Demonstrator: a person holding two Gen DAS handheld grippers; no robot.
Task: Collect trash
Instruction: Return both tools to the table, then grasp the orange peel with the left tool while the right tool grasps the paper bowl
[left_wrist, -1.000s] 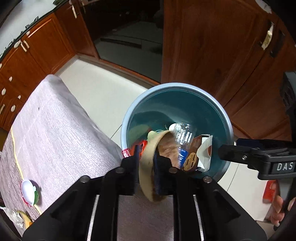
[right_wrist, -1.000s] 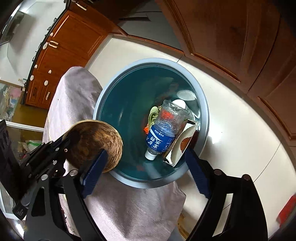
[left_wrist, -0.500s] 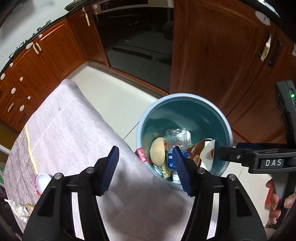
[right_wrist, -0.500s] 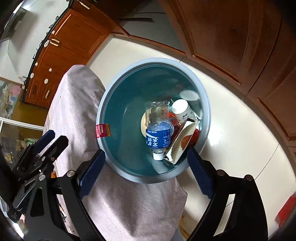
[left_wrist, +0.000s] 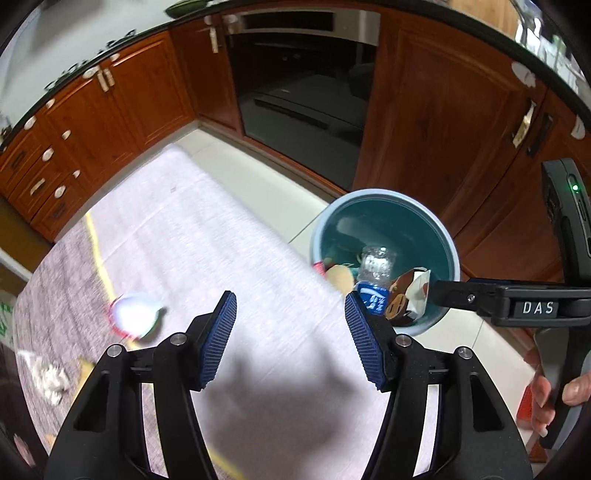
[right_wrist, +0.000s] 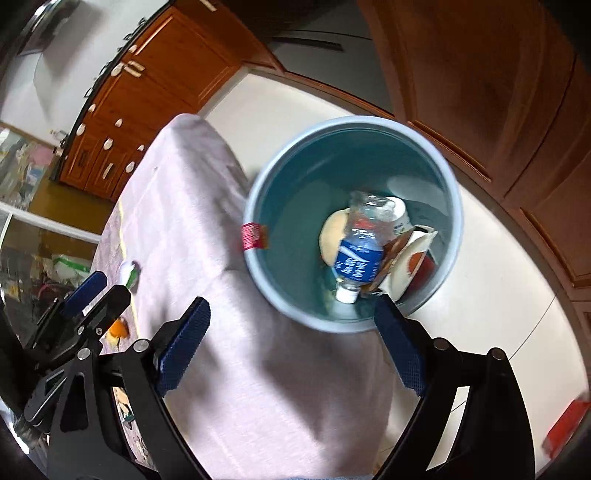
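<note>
Left gripper (left_wrist: 290, 332): jaws spread wide with nothing between the blue pads; a second ago they clamped a round brown piece of trash over the bin, half a second ago they had just let go, and now the gripper has swung back over the table (left_wrist: 207, 236).

Brown round piece (right_wrist: 332, 240): lies inside the bin, resting against the side of the water bottle (so that drop counts as done).

Bin (right_wrist: 258, 254): blue-grey, standing on the floor just beside the table's cloth-covered edge; it also holds a clear water bottle (right_wrist: 360, 247) with a blue label, a white cup and a torn carton (right_wrist: 410, 254).

Right gripper (right_wrist: 291, 339): also open and empty, hovering above the table edge with the bin ahead of it; it has barely shifted over the last second.

Still to collect: a white rounded item with red and green trim (left_wrist: 135, 315) (blurred by the camera's motion) sits on the cloth ahead and left of the left gripper, with crumpled white scraps (left_wrist: 50, 376) and something orange (right_wrist: 117, 329) nearer the table's left edge.

Meaning for the task: one more piece is binned, several remain, and the left gripper looks to be heading for the white item next.

Risk: the bin stands right at the table edge, so a careless release could miss it.
</note>
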